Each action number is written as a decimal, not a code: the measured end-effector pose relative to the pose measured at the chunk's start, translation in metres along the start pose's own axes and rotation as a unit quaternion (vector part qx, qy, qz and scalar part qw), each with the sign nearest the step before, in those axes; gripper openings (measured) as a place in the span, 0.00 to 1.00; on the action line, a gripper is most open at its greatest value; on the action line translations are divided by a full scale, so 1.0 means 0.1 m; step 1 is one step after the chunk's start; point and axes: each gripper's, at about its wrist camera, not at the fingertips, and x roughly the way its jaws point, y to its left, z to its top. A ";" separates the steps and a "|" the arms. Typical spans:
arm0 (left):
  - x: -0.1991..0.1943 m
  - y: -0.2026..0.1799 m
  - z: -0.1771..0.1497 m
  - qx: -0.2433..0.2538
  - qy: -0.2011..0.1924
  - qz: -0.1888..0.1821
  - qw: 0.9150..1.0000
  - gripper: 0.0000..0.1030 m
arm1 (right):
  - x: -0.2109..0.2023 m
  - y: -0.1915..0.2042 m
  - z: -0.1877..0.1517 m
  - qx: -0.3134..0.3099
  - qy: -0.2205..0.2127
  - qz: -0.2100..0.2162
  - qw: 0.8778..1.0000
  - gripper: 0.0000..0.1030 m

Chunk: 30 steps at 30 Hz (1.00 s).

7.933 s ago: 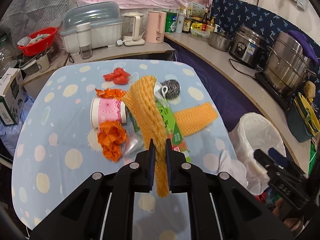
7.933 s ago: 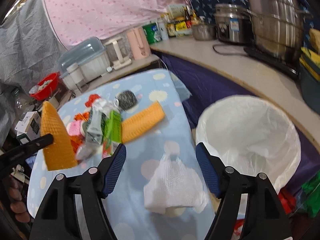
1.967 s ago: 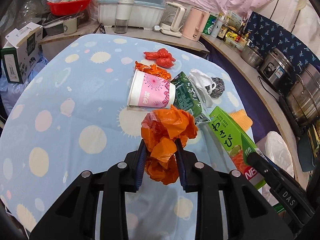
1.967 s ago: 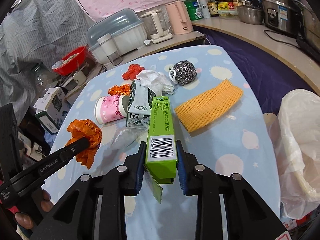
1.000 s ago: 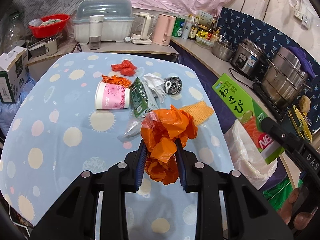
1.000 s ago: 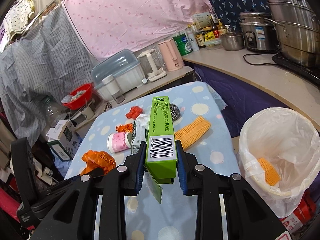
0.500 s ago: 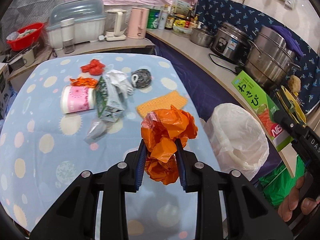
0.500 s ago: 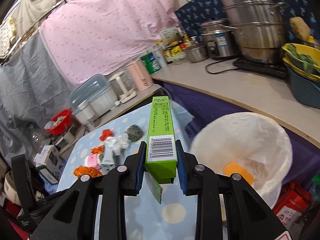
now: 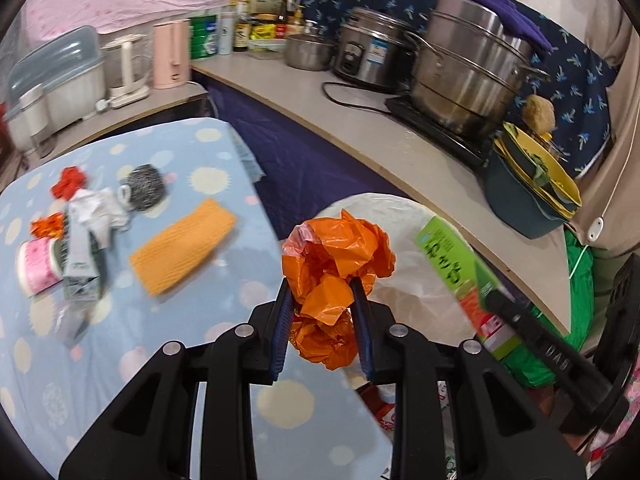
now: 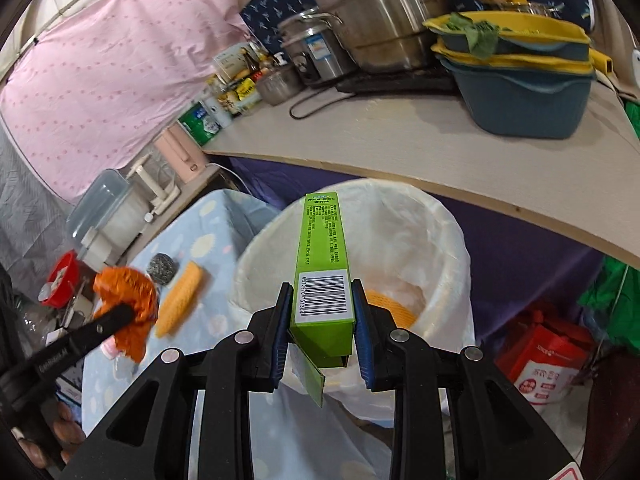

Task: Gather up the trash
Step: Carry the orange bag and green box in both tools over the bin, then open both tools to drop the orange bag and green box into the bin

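My left gripper (image 9: 322,296) is shut on a crumpled orange plastic bag (image 9: 336,256), held over the table's right edge beside the white-lined bin (image 9: 416,240). My right gripper (image 10: 320,300) is shut on a long green carton (image 10: 322,264), which hangs over the bin's (image 10: 424,224) mouth. An orange foam net (image 10: 394,306) lies inside the bin. On the spotted blue tablecloth (image 9: 120,360) remain another orange foam net (image 9: 182,246), a steel scourer (image 9: 146,188), a pink paper cup (image 9: 36,266), a small carton (image 9: 80,268) and red and orange scraps (image 9: 68,182).
A curved counter (image 9: 400,148) runs behind the bin with steel pots (image 9: 464,76), a rice cooker (image 9: 370,60), a blue and yellow basin stack (image 10: 520,80) and bottles. A red bag (image 10: 548,364) and green bag (image 9: 576,280) sit on the floor by the bin.
Both grippers have swung right from over the table toward the bin, each keeping its load. The green carton now hangs over the bin's mouth and the orange bag is at the table's edge.
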 end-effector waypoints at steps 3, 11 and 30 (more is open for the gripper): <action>0.17 -0.17 0.03 0.012 0.011 -0.011 1.000 0.26 | 0.08 -0.06 -0.02 0.003 0.010 -0.008 1.000 0.26; 0.62 -0.54 0.02 0.053 0.050 -0.017 0.997 0.27 | 0.24 -0.18 -0.07 0.018 0.025 -0.025 0.999 0.27; 0.73 -0.51 0.06 0.021 0.047 -0.021 0.998 0.68 | 0.07 -0.15 0.01 0.030 -0.003 -0.025 0.999 0.35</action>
